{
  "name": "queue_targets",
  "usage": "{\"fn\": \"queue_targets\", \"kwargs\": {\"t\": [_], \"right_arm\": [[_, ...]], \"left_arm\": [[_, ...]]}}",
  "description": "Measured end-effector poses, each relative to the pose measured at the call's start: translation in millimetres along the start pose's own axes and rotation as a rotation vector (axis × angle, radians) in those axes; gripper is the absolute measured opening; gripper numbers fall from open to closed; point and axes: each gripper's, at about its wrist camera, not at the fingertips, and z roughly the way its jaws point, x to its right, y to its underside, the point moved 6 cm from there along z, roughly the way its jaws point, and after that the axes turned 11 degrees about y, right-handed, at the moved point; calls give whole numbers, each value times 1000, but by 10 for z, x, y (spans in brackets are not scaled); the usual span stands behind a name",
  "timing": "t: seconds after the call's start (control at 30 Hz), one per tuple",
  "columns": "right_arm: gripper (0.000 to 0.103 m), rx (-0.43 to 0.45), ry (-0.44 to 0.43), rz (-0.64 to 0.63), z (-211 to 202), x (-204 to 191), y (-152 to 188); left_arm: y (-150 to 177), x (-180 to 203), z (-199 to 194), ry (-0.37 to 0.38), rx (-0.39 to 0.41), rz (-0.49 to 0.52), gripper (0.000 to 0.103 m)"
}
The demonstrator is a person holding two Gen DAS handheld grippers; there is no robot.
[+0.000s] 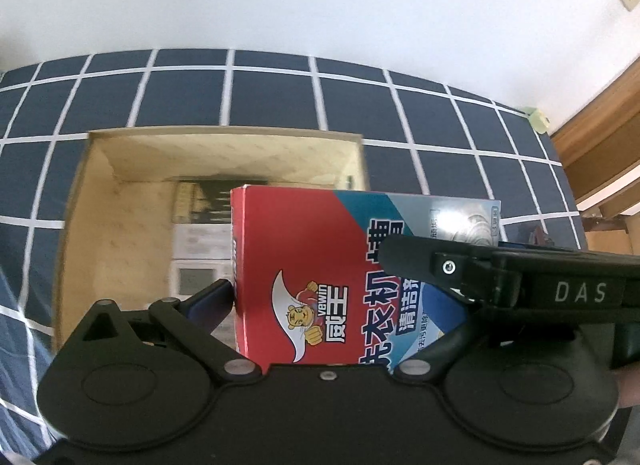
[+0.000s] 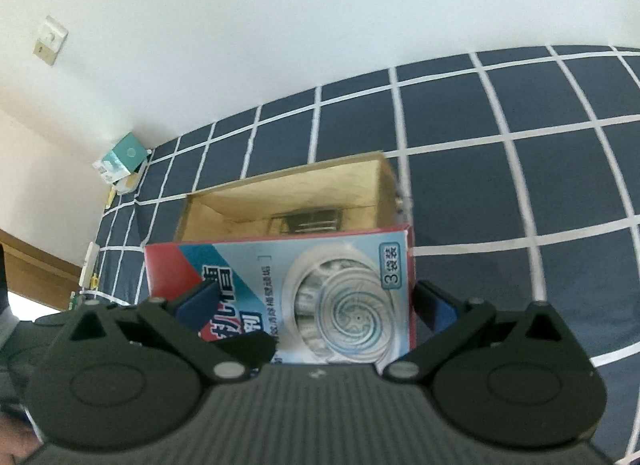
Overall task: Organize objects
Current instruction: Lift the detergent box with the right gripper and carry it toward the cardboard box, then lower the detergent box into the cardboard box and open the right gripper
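A red and blue washing-machine cleaner box (image 1: 304,265) is held up in front of an open cardboard box (image 1: 120,193). My left gripper (image 1: 336,305) is shut on the cleaner box: its left finger (image 1: 214,299) presses the narrow red side, and its right finger is mostly hidden. My right gripper (image 2: 316,301) stands wide open at the same cleaner box (image 2: 320,277). Its left finger (image 2: 200,301) lies over the printed face and its right finger (image 2: 434,305) sits just beside the right edge. That gripper also crosses the left wrist view as a black arm (image 1: 500,269).
The cardboard box (image 2: 280,201) rests on a dark blue cloth with a white grid (image 1: 280,93) and holds something dark and white at its bottom (image 1: 200,233). Small packets (image 2: 120,161) lie at the cloth's far corner by the white wall. Wooden furniture (image 1: 600,153) stands to the right.
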Motion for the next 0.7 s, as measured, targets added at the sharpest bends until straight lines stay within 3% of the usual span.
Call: {"fn": "queue_targets", "kwargs": {"t": [0.43,0.7], "right_arm": [[103,-35,15,-20,490,-691,-151],[102,-86,40,-6,999,-780,-414]], "left_arm": [[-233,-778,-49,13,-17,-46,100],[-561,-1173,331,12,-78,-58,98]]}}
